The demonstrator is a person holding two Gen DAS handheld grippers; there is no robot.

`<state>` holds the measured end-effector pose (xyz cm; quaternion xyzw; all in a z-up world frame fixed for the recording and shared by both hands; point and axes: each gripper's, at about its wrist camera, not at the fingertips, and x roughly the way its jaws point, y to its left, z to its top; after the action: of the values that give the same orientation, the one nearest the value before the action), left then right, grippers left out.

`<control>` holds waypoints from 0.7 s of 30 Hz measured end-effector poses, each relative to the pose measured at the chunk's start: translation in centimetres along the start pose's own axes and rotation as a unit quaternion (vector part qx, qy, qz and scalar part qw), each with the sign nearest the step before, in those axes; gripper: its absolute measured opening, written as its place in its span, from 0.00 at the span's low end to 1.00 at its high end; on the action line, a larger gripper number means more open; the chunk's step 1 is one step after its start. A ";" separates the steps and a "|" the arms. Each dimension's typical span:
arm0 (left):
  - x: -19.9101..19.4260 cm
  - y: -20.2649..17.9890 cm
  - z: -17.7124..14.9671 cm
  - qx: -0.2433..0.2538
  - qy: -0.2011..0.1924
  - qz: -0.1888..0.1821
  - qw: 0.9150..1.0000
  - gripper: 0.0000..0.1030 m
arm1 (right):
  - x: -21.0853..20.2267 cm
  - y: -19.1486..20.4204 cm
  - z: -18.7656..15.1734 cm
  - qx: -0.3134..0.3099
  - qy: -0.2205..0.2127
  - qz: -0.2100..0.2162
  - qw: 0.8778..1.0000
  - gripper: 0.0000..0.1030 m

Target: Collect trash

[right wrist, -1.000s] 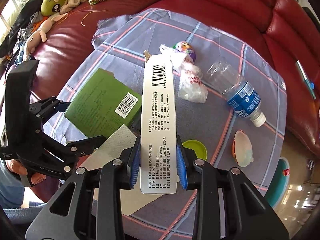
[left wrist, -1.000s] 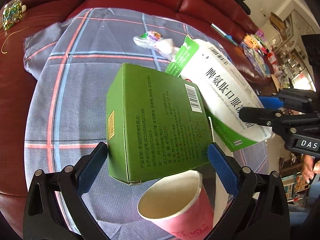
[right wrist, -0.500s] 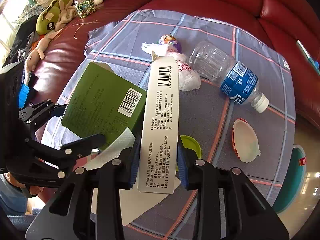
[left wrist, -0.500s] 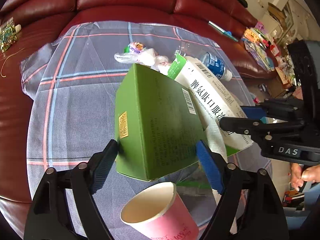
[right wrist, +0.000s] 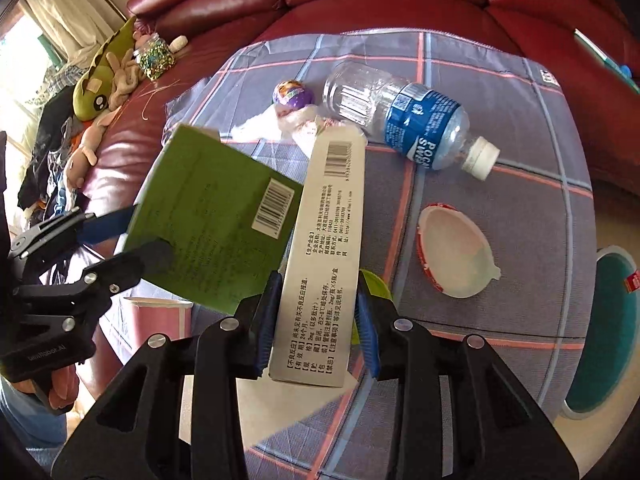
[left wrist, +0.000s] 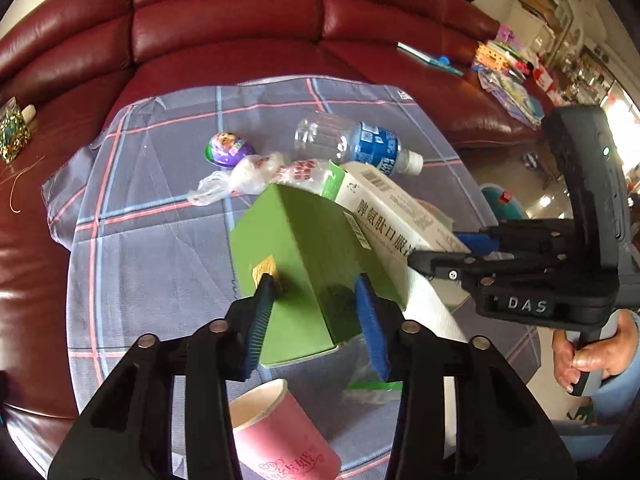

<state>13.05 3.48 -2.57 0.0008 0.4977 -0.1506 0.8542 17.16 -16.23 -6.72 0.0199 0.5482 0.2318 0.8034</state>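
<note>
My left gripper [left wrist: 316, 320] is shut on a green carton [left wrist: 304, 264] and holds it tilted above the plaid cloth [left wrist: 160, 248]; the carton also shows in the right wrist view [right wrist: 216, 220]. My right gripper [right wrist: 316, 320] is shut on a long white medicine box [right wrist: 324, 256], which also shows in the left wrist view [left wrist: 396, 220] beside the carton. On the cloth lie a clear plastic bottle [right wrist: 404, 116] with a blue label, a purple toy egg [right wrist: 292, 94], a crumpled plastic wrapper [left wrist: 248, 176], a white lid [right wrist: 456, 256] and a pink paper cup [left wrist: 280, 436].
A red leather sofa [left wrist: 240, 20] surrounds the cloth. Plush toys [right wrist: 104, 80] and a glitter jar [right wrist: 154, 56] lie on the sofa at the left. A teal bin [right wrist: 600, 344] stands on the floor at the right. White paper [right wrist: 272, 408] lies under my right gripper.
My left gripper has closed on the green carton and raised it. Both grippers have pulled back and up, so the bottle and egg now show farther away.
</note>
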 end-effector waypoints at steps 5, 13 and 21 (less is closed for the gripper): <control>1.5 -1.6 0.2 0.014 0.015 0.022 1.000 0.27 | -1.4 -2.1 -0.1 0.026 -0.013 0.010 1.000 0.32; 2.7 0.0 -1.1 -0.018 0.052 0.033 0.998 0.45 | -3.0 -2.4 -0.5 0.016 -0.028 0.007 0.999 0.31; -0.4 1.3 -3.2 -0.031 0.040 0.076 0.996 0.60 | -3.1 -1.7 -1.4 0.011 -0.029 0.000 1.000 0.31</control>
<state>10.53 5.31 -4.04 0.0184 0.5346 -0.0693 0.8421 15.65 -19.26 -5.03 0.0349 0.5270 0.2249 0.8188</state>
